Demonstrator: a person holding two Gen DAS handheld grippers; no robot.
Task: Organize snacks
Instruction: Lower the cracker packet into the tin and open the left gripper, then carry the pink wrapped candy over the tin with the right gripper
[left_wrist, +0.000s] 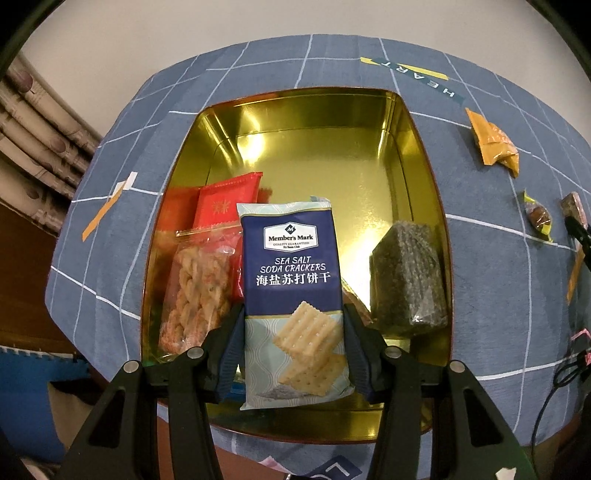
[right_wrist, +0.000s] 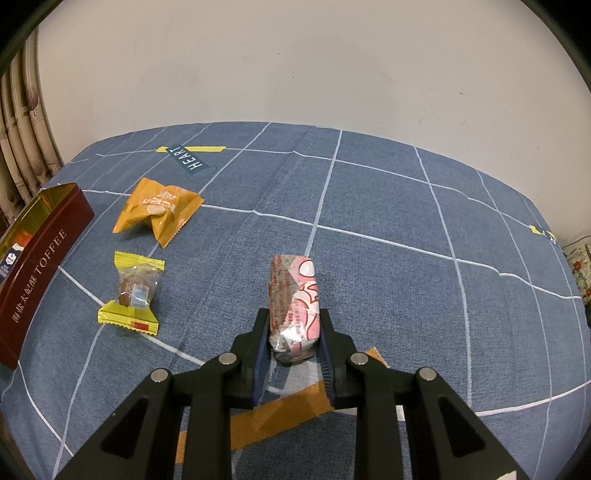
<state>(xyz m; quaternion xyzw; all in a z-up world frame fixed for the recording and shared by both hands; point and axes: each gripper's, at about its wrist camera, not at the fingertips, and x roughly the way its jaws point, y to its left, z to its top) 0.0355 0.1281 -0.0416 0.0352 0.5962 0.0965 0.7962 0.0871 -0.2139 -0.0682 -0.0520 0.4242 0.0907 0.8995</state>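
My left gripper (left_wrist: 293, 321) is shut on a blue pack of sea salt soda crackers (left_wrist: 295, 295) and holds it over the open gold-lined tin (left_wrist: 417, 147). In the tin lie red packets (left_wrist: 225, 203), a clear bag of twisted snacks (left_wrist: 195, 291) and a dark seaweed block (left_wrist: 406, 280). My right gripper (right_wrist: 293, 325) is shut on a pink-and-white wrapped bar (right_wrist: 293, 299) just above the blue checked tablecloth (right_wrist: 406, 221). The tin's dark red side, marked TOFFEE (right_wrist: 40, 273), is at the far left of the right wrist view.
An orange packet (right_wrist: 159, 210) and a yellow-ended wrapped candy (right_wrist: 133, 291) lie on the cloth between the tin and my right gripper; they also show in the left wrist view, the packet (left_wrist: 493, 142) and the candy (left_wrist: 537, 218). A curtain (left_wrist: 33, 147) hangs at the left.
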